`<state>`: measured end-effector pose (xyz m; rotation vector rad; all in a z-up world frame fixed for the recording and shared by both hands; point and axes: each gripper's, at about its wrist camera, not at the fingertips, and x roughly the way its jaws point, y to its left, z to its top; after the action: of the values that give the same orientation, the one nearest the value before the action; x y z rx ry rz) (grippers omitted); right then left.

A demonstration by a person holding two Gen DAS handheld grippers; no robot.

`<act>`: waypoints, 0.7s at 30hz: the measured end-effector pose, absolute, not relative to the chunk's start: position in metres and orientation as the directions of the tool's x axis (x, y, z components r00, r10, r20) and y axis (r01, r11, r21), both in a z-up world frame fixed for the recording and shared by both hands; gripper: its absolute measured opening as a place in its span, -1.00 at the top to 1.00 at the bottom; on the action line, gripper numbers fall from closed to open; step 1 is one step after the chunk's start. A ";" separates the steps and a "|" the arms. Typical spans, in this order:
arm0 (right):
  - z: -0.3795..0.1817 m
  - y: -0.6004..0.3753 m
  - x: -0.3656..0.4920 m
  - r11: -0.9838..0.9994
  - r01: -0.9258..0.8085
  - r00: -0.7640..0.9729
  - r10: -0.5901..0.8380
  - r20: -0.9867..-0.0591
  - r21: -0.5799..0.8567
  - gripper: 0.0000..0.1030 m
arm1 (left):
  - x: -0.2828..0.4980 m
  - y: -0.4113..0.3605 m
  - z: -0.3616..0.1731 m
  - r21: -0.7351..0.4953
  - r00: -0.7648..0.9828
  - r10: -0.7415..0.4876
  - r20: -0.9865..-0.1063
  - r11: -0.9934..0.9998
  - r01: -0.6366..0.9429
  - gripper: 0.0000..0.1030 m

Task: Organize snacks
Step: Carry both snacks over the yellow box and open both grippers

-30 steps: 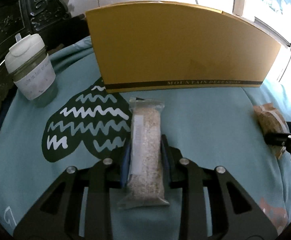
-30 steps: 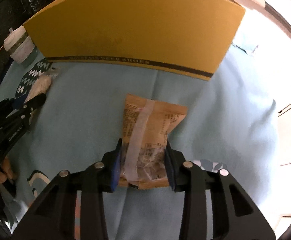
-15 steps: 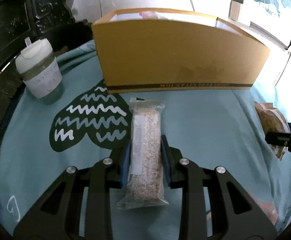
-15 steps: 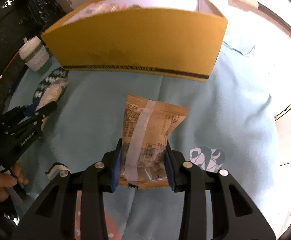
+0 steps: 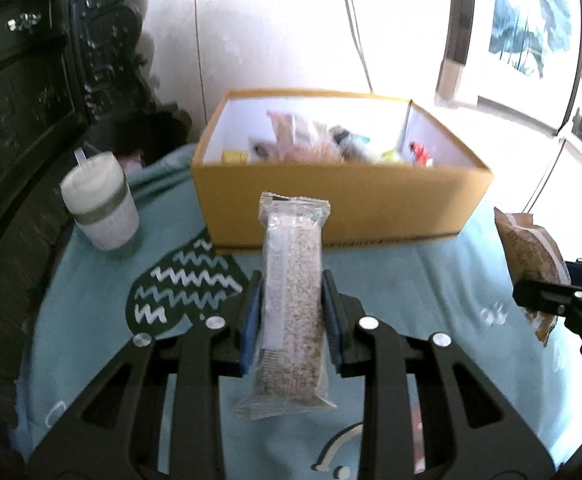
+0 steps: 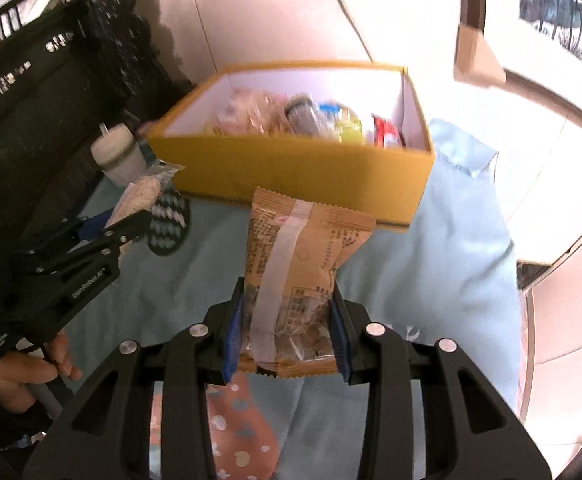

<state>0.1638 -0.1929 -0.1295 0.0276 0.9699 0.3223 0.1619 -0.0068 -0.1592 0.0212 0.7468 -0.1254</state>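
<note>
My left gripper [image 5: 289, 312] is shut on a clear-wrapped grain bar [image 5: 291, 300], held above the light blue cloth [image 5: 411, 280]. My right gripper [image 6: 287, 328] is shut on a brown snack packet [image 6: 299, 264], also lifted off the cloth. Ahead of both stands an open yellow cardboard box [image 5: 343, 204] with white inner walls and several snack packs inside. In the left wrist view the right gripper [image 5: 563, 296] shows at the right edge with the brown packet [image 5: 531, 248]. In the right wrist view the left gripper [image 6: 91, 240] and the grain bar [image 6: 139, 196] appear at the left.
A white lidded cup [image 5: 101, 208] with a straw stands left of the box on the cloth. Dark carved furniture [image 5: 31, 80] fills the left. A person's hand [image 6: 19, 372] grips the left tool's handle. A pale wall rises behind the box.
Both grippers have risen with their snacks, lifting them off the cloth. The box's open top and its contents have come into view and the box looks farther away.
</note>
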 end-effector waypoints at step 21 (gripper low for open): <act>0.013 -0.216 0.172 0.940 -0.290 0.706 0.337 -0.624 0.179 0.27 | 0.177 -0.014 -0.025 -0.079 0.828 -0.169 -0.534 0.986 0.150 0.45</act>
<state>0.1721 -0.2162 0.0129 0.0696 0.7064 0.3484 0.1769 -0.0145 -0.0249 -0.0341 0.5701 -0.1692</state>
